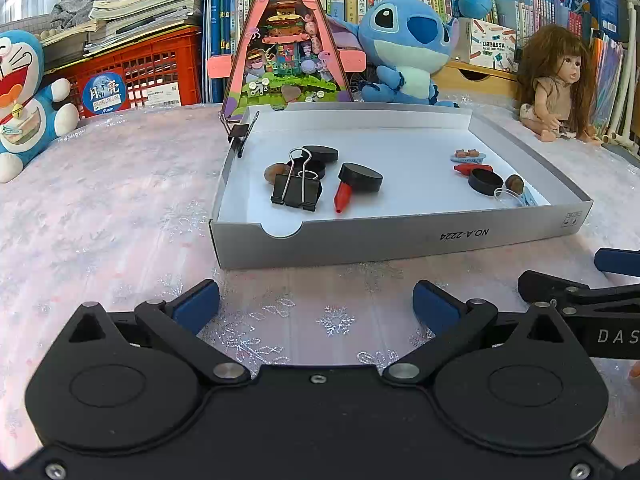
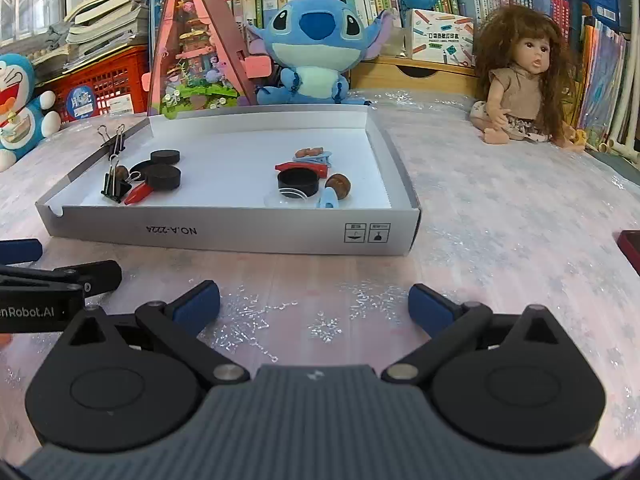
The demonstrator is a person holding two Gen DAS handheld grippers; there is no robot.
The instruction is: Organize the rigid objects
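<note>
Inside the shallow white box (image 1: 400, 236), a black binder clip (image 1: 297, 189), black discs (image 1: 362, 177), a red cone (image 1: 343, 197) and a nut (image 1: 276, 172) cluster on one side; another disc (image 2: 298, 182), nut (image 2: 340, 185) and blue clip (image 2: 328, 199) lie opposite. Both the left gripper (image 1: 316, 306) and right gripper (image 2: 314, 304) hover over the tabletop (image 2: 500, 232) before the box, jaws wide apart and empty. Behind sit a blue plush (image 2: 312, 48) and a doll (image 2: 520, 76).

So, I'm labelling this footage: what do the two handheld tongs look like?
Both tongs, left and right, have matte black linkage arms with silver pivot pins and blue rubber pads. The left body is smooth black, the right ribbed grey. White lettering marks their sides.
</note>
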